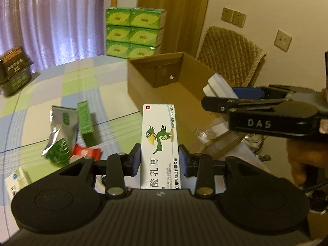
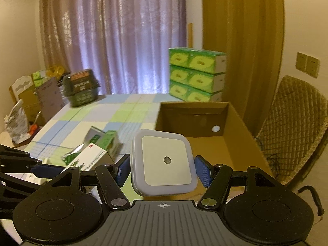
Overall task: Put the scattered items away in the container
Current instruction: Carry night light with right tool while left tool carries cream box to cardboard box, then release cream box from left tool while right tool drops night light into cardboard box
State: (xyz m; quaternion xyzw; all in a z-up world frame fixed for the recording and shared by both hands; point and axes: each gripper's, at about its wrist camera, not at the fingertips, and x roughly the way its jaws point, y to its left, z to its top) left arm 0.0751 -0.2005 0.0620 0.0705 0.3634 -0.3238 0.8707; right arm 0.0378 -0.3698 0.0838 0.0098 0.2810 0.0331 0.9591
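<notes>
My left gripper (image 1: pixel 159 160) is shut on a long white medicine box (image 1: pixel 160 141) printed with a green bird, held above the table just short of the open cardboard box (image 1: pixel 143 80). My right gripper (image 2: pixel 162 168) is shut on a square white night light (image 2: pixel 164 162), close to the cardboard box (image 2: pixel 235 121), whose inside looks bare. In the left wrist view the right gripper (image 1: pixel 223 100) comes in from the right with the night light (image 1: pixel 219 86) over the box's near corner. Silver-green foil packets (image 1: pixel 59 131), a green carton (image 1: pixel 86 121) and a red packet (image 1: pixel 86 151) lie on the checked tablecloth.
Stacked green tissue packs (image 1: pixel 133 32) stand behind the cardboard box. A dark green basket (image 1: pixel 14 71) sits at the table's far left. A woven chair (image 2: pixel 293 127) stands right of the box. Another white box (image 1: pixel 14 182) lies at the near left edge.
</notes>
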